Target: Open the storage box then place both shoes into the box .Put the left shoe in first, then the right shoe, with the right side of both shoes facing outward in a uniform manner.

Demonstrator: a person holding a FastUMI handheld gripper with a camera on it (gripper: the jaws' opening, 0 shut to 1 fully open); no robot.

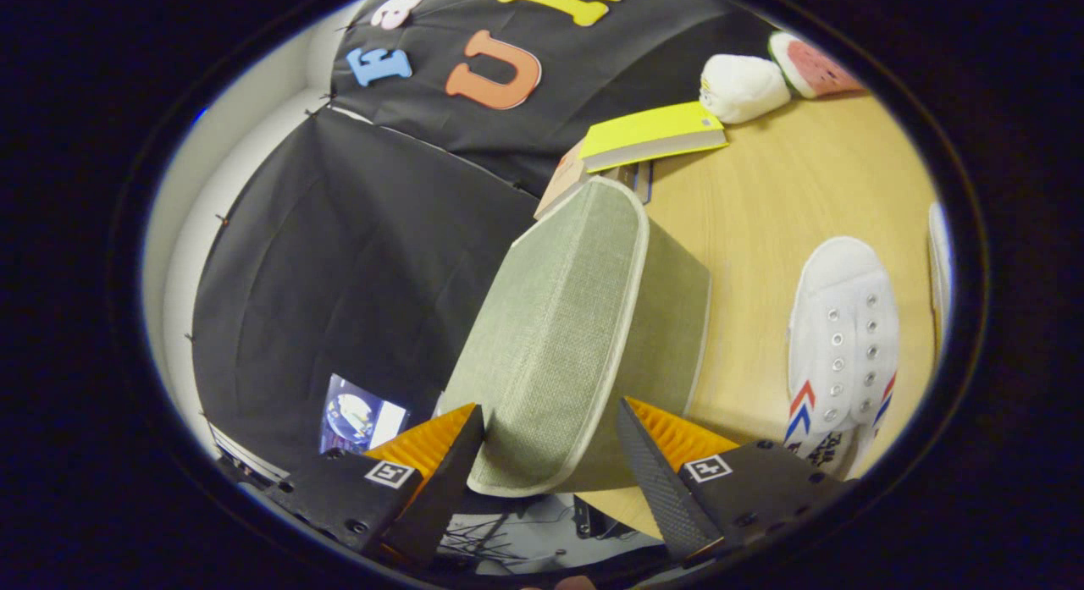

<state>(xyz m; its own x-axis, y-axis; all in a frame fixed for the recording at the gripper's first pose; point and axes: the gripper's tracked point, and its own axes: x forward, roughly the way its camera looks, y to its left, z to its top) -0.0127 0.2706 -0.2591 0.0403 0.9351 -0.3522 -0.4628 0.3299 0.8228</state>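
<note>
- Clearly, the gripper stood wide apart, its two fingers on either side of the near end of the storage box.
- The left finger touched or nearly touched the box lid's near edge; the right finger sat just beside the box wall, and whether it pressed on it could not be told.
- The box was grey-green woven fabric with pale piping, resting at the edge of the wooden table, and its lid looked lifted and tilted.
- A white shoe with red and blue stripes lay on the table to the right of the box, apart from it.
- The edge of a second white shoe showed further right.
- Beyond the box lay a yellow book on top of a brown cardboard piece.
- Further back on the table sat a white plush toy and a watermelon-slice toy, touching each other.
</note>
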